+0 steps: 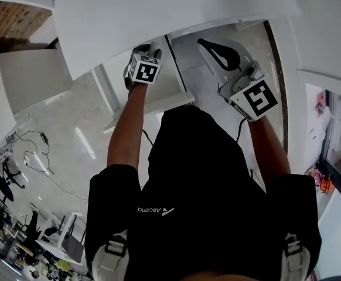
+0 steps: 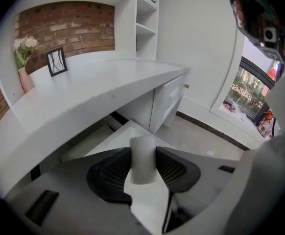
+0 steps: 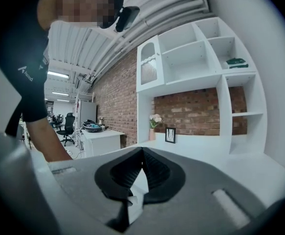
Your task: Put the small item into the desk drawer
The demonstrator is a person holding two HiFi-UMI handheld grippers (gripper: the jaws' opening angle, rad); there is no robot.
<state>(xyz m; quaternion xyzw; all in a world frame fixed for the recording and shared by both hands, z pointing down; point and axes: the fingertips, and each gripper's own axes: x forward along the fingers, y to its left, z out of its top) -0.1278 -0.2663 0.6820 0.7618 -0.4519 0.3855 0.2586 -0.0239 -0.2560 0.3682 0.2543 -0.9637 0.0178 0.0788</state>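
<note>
Gripping a small white cylinder [image 2: 143, 164] between its two black jaws, the left gripper [image 2: 143, 150] pointed steeply down at the white desk [image 2: 98, 87] as I watched from the remote station. The cylinder stood upright in the grasp, held above the pale pulled-out drawer [image 1: 163, 101] under the desktop's edge and not yet inside it. From the head camera, that gripper sat at eleven o'clock of the person's black shirt [image 1: 200, 174], with the right gripper [image 3: 141, 155] at one o'clock, beside the drawer and apart from it. The right tongs were clenched, their pads meeting tip to tip with nothing between them (its camera showed this plainly). On the far desktop, at ten o'clock in the left gripper view, a vase of pale flowers [image 2: 23, 58] stood against the brick wall [image 2: 69, 21], a small black picture frame [image 2: 57, 61] just beside it. White shelving [image 3: 206, 62] rose at one o'clock in the right gripper view.
</note>
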